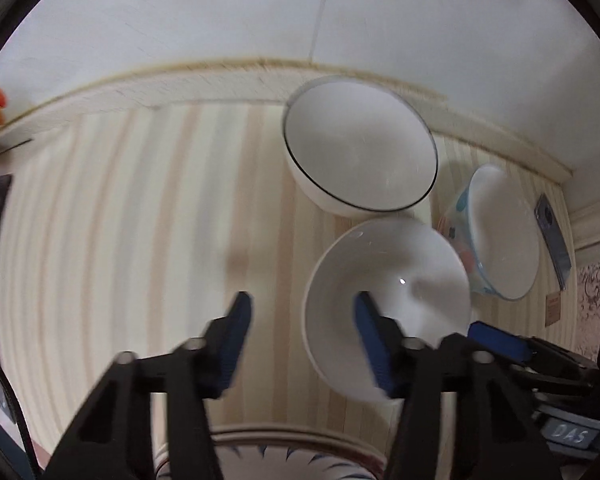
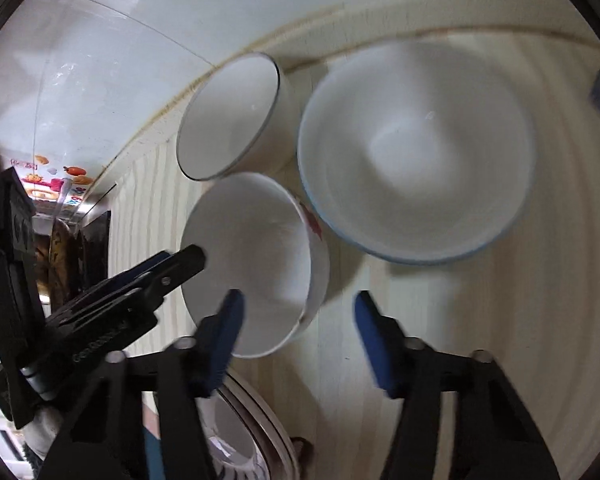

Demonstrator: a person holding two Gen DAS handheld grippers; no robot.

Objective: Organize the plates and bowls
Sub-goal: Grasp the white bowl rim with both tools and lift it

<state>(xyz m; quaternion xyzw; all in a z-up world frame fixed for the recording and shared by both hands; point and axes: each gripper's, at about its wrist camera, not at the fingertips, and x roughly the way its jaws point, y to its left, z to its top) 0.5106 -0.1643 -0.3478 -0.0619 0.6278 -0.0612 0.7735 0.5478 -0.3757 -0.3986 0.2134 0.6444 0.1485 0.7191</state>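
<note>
— Left gripper (image 1: 302, 312)?
— Fingers spread, empty; its right pad (image 1: 370, 332) overlaps the plain bowl (image 1: 388, 280), contact unclear.
— Right gripper (image 2: 298, 312)?
— Also spread, empty, left pad (image 2: 228, 328) over that bowl's near rim.
— Bowl positions?
— Three clustered on the striped table (image 1: 140, 220): black-rimmed bowl (image 1: 360, 148) at the far edge by the wall (image 1: 220, 12), blue-rimmed bowl (image 1: 500, 232) beside it, plain bowl nearest. Patterned plate (image 1: 284, 456) at the near edge.

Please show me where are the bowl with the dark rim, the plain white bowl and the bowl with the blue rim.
dark-rimmed bowl (image 1: 360, 148): left wrist view, on its inner wall.
plain white bowl (image 1: 412, 276): left wrist view, on its inside, near the bottom.
blue-rimmed bowl (image 2: 416, 148): right wrist view, on its inner bottom.
</note>
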